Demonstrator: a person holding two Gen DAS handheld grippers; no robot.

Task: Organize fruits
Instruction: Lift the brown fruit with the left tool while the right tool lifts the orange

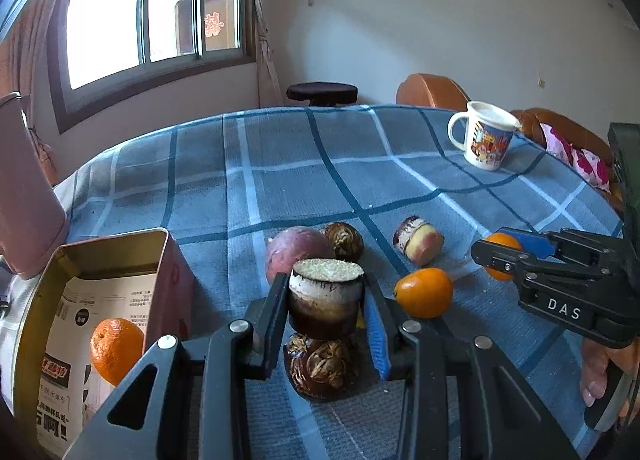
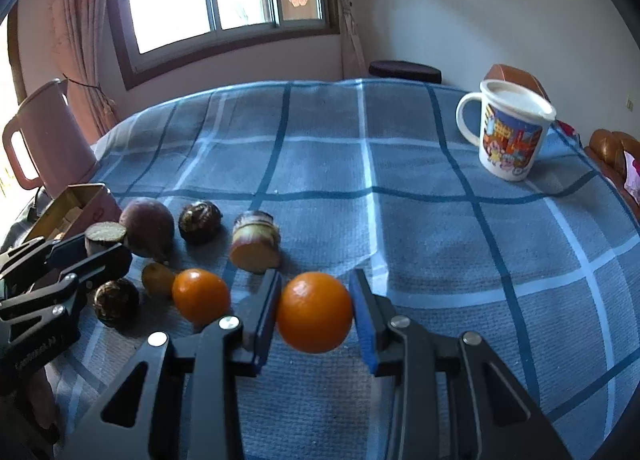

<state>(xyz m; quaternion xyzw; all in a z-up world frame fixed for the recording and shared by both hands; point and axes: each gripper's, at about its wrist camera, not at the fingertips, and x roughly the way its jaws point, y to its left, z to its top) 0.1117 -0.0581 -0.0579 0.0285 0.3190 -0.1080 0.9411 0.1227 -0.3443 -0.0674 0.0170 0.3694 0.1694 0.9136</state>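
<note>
My left gripper (image 1: 326,292) is shut on a dark-skinned cut chunk (image 1: 325,296) with a pale cut top. The chunk is above a wrinkled brown fruit (image 1: 320,368). My right gripper (image 2: 314,288) is shut on an orange (image 2: 314,312), with both pads against its sides. A second orange (image 2: 200,296) lies just left of it. Behind are a purple-red round fruit (image 1: 296,256), another brown fruit (image 1: 344,240) and a cut piece (image 1: 418,240). An open tin box (image 1: 100,248) at the left holds one orange (image 1: 116,348).
A printed mug (image 2: 510,132) stands at the far right of the blue checked tablecloth (image 2: 400,200). A pink jug (image 2: 48,132) stands at the far left behind the tin. A small yellowish fruit (image 2: 158,280) lies among the others. Chairs and a stool stand beyond the table.
</note>
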